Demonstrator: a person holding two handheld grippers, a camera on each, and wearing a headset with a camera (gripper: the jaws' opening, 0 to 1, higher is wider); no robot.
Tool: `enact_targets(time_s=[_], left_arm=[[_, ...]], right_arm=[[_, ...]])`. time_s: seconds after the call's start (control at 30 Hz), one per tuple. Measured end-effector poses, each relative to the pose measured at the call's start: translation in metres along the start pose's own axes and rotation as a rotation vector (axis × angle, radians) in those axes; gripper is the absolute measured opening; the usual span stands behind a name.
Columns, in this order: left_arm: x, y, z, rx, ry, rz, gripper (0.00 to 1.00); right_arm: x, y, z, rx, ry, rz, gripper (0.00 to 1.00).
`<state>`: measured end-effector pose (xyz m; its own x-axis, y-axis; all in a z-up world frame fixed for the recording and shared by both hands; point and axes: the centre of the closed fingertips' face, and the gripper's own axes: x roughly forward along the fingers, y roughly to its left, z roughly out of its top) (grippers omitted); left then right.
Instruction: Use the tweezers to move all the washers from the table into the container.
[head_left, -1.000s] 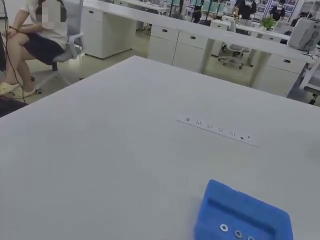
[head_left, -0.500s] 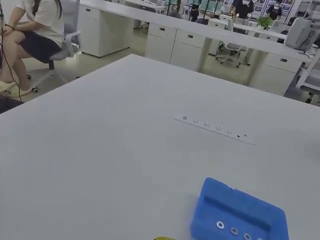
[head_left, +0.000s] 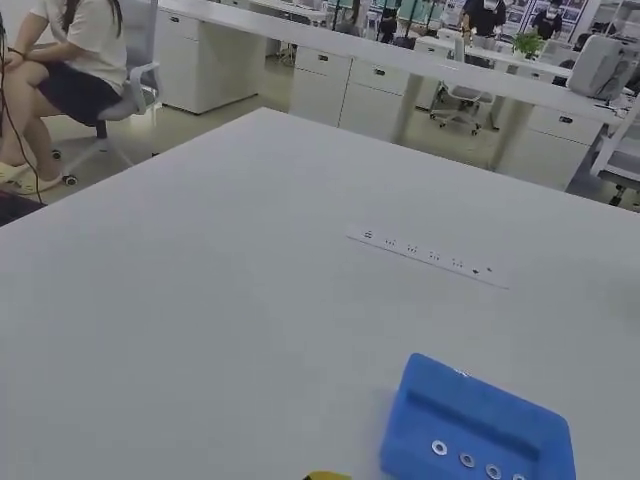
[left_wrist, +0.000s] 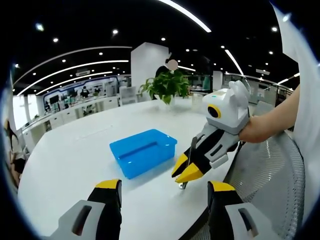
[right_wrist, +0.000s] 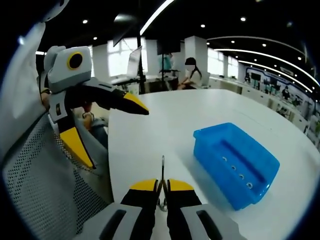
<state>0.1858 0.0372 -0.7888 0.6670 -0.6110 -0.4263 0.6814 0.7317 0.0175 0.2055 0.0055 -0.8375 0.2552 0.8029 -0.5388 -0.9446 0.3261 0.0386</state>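
Right hand-held gripper clamped tight on tweezers, tips poking out over near part of bench. Left hand-held gripper has jaws spread wide with nothing between them, and sits off to left of right one. Blue container on bench, near right, just right of tweezers. Four washers lined up in row inside container. Socket strip set in bench, farther back.
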Motion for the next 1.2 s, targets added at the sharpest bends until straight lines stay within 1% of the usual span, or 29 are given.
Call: enact_targets(time_s=[0.1, 0.3, 0.4, 0.53, 0.67, 0.87, 0.97, 1.03, 1.07, 1.13, 1.2], left_arm=[[0.0, 0.0, 0.0, 0.001, 0.002, -0.001, 0.7], [0.001, -0.001, 0.0, 0.0, 0.003, -0.004, 0.7], [0.001, -0.002, 0.0, -0.001, 0.002, -0.006, 0.69], [0.001, -0.002, 0.0, 0.0, 0.003, -0.01, 0.68], [0.0, -0.003, -0.001, -0.001, 0.004, -0.011, 0.68], [0.0, -0.003, -0.001, -0.004, 0.005, -0.013, 0.67], [-0.001, -0.003, -0.001, -0.004, 0.006, -0.017, 0.67], [-0.001, -0.003, -0.001, -0.003, 0.008, -0.018, 0.67], [-0.001, -0.003, -0.002, -0.003, 0.009, -0.019, 0.67], [-0.001, -0.003, -0.002, -0.003, 0.008, -0.02, 0.67], [-0.001, -0.003, -0.002, -0.004, 0.01, -0.019, 0.66]], right_arm=[[-0.001, 0.0, 0.005, 0.0, -0.01, 0.002, 0.03], [-0.001, -0.003, 0.022, -0.018, -0.039, 0.0, 0.03], [-0.001, -0.008, 0.032, -0.032, -0.054, -0.006, 0.03], [0.0, -0.015, 0.042, -0.046, -0.07, -0.016, 0.03], [0.001, -0.024, 0.051, -0.043, -0.089, -0.027, 0.03], [0.004, -0.037, 0.067, -0.019, -0.131, -0.045, 0.03], [0.006, -0.043, 0.072, -0.003, -0.148, -0.053, 0.03], [0.007, -0.05, 0.077, 0.018, -0.167, -0.057, 0.03], [0.008, -0.056, 0.08, 0.034, -0.177, -0.07, 0.03], [0.009, -0.063, 0.084, 0.064, -0.198, -0.071, 0.03], [0.011, -0.072, 0.086, 0.087, -0.208, -0.079, 0.03]])
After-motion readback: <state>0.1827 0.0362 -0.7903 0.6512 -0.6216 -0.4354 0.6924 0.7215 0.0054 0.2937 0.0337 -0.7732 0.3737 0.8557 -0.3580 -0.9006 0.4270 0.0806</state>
